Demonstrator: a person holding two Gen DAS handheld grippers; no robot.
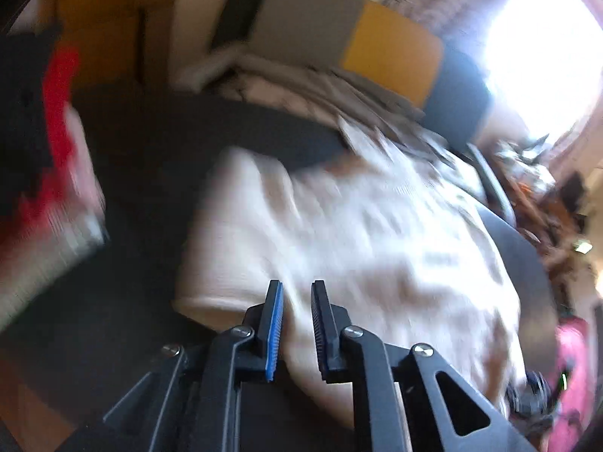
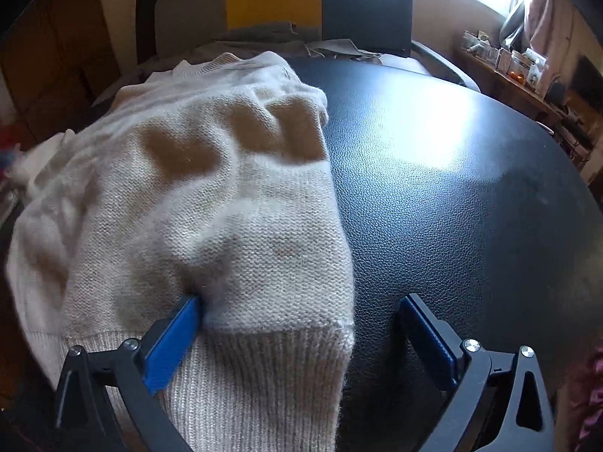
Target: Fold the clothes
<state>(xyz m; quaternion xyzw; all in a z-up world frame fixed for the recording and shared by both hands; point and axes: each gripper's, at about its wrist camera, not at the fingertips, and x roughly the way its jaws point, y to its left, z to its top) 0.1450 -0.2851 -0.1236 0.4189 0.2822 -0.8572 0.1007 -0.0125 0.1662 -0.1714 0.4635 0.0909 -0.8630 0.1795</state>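
Here the cream knit sweater [image 2: 196, 196] lies bunched on the black worktop [image 2: 471, 173], its ribbed hem [image 2: 260, 384] nearest the right gripper [image 2: 301, 335]. That gripper stands wide open, holding nothing, straddling the hem's right corner, one finger pressed into the knit. The left gripper [image 1: 297, 324], nearly closed with a narrow gap and apparently empty, hovers over the sweater's near edge; that view is blurred.

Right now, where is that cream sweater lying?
The cream sweater lies on the black table, filling the left half of the right wrist view. Its ribbed hem sits between the fingers of the open right gripper.
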